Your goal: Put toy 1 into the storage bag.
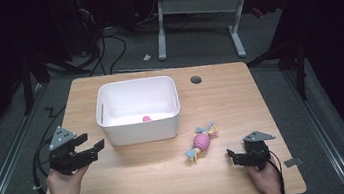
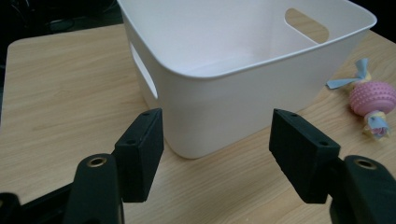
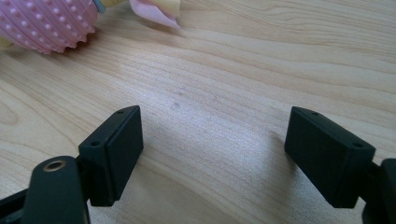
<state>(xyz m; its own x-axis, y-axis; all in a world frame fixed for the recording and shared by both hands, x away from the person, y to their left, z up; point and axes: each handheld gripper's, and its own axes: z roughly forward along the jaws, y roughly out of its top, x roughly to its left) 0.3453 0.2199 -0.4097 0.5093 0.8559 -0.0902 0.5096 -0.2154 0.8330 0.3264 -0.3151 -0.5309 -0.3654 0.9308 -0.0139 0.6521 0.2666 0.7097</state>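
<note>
Right gripper (image 1: 241, 157), jaws spread and empty, sits just beside the pink toy (image 1: 200, 142), whose long axis runs diagonally up-right, while the left gripper (image 1: 93, 147), also open and empty, is way off by the white bin (image 1: 140, 130).

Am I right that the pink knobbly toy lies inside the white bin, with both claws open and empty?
Not quite. The pink knobbly toy lies on the table, right of the white bin, as the high view shows. The left claw and right claw are open and empty.
</note>
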